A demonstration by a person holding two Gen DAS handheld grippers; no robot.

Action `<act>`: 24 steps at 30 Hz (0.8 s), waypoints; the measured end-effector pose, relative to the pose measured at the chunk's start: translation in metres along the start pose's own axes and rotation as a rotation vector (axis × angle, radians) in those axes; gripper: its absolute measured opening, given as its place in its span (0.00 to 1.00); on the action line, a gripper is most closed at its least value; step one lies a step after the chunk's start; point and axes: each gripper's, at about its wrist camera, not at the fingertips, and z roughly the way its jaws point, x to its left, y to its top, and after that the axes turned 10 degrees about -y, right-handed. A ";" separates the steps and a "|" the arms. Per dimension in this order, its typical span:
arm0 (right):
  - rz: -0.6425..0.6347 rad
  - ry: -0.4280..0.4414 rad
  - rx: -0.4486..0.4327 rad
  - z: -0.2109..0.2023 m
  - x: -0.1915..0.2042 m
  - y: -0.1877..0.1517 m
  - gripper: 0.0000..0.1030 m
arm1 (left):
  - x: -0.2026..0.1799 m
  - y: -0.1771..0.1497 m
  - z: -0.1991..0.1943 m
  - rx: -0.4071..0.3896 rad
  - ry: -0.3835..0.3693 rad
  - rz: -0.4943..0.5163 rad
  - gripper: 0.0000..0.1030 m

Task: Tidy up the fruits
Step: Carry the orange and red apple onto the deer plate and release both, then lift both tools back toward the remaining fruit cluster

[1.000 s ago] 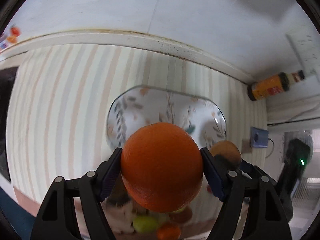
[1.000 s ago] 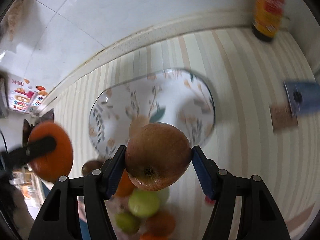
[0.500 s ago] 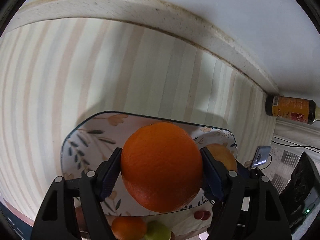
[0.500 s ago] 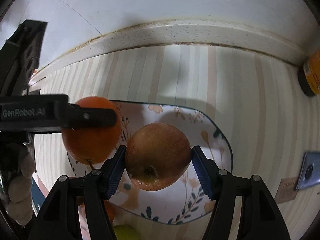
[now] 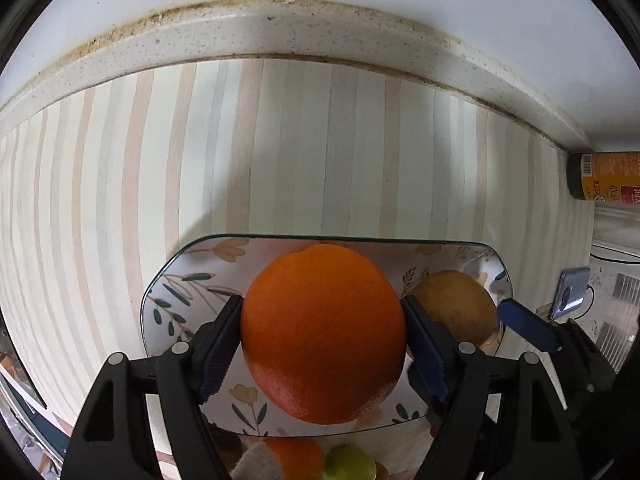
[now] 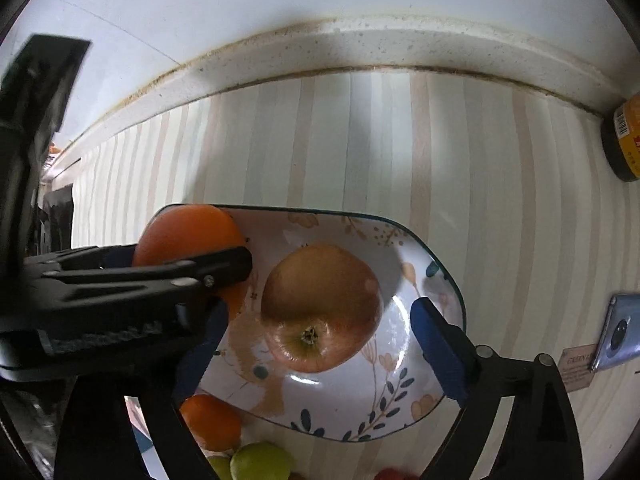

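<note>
My left gripper point(image 5: 322, 334) is shut on a large orange point(image 5: 323, 332) and holds it low over the floral plate point(image 5: 176, 280). In the right wrist view the same orange point(image 6: 180, 232) sits at the plate's left side under the left gripper's fingers point(image 6: 216, 264). My right gripper point(image 6: 316, 340) is open, its jaws standing apart on either side of a red-yellow apple point(image 6: 320, 306) that rests on the plate point(image 6: 416, 392). The apple also shows in the left wrist view point(image 5: 456, 306).
A small orange point(image 6: 210, 426) and green fruits point(image 6: 260, 462) lie on the striped mat in front of the plate. A dark bottle with a yellow label point(image 5: 604, 176) stands at the back right by the wall. A phone point(image 6: 618, 332) lies at the right.
Both grippers have come down over the plate. My right gripper has opened and let go of the apple, which now rests on the plate. My left gripper still holds the orange.
</note>
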 end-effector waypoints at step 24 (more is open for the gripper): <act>0.058 -0.136 -0.135 -0.085 0.014 -0.108 0.92 | 0.016 -0.135 -0.114 -0.391 0.198 0.079 0.87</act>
